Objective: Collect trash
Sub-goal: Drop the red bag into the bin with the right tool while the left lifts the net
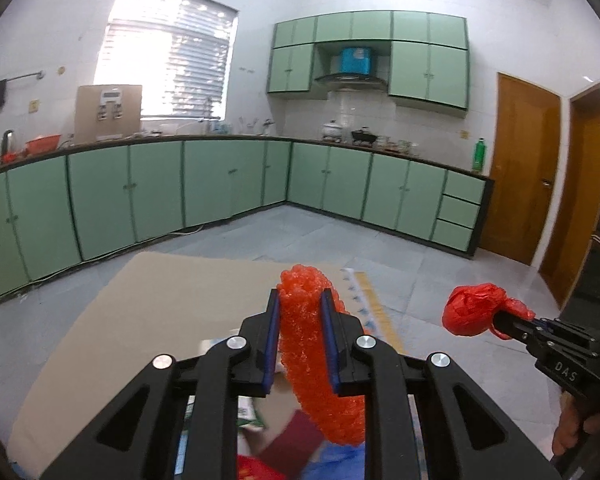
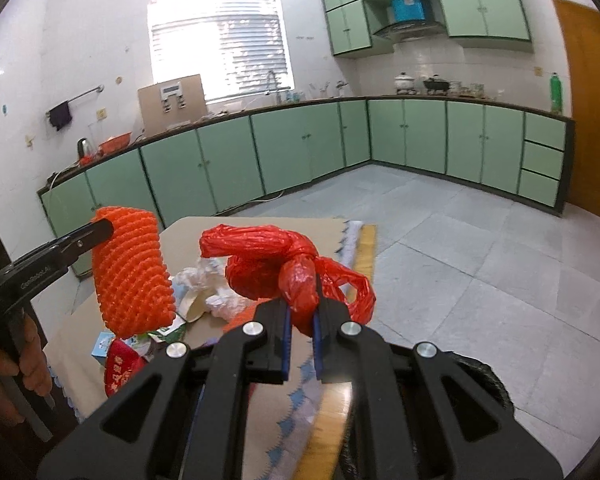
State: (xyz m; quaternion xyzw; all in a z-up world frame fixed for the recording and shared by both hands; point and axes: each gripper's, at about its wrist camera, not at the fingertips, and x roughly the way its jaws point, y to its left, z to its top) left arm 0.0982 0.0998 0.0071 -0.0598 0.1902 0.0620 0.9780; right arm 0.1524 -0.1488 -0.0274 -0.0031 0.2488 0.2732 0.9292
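Observation:
My left gripper (image 1: 300,300) is shut on an orange foam net sleeve (image 1: 312,344), which hangs between its blue pads above the table. From the right wrist view the same foam net sleeve (image 2: 132,268) dangles at the left, pinched by the left gripper (image 2: 106,226). My right gripper (image 2: 302,312) is shut on a knotted red plastic bag (image 2: 268,264), held up over the table. In the left wrist view that red bag (image 1: 474,310) shows at the right, clamped in the right gripper (image 1: 500,318).
A table under a beige cover (image 2: 188,236) carries crumpled white tissue (image 2: 216,284), a paper cup (image 2: 194,306), cartons and a red packet (image 2: 120,364). A dark bin rim (image 2: 488,384) sits at lower right. Green kitchen cabinets (image 1: 220,176) line the far walls; a hand (image 2: 24,364) grips the left handle.

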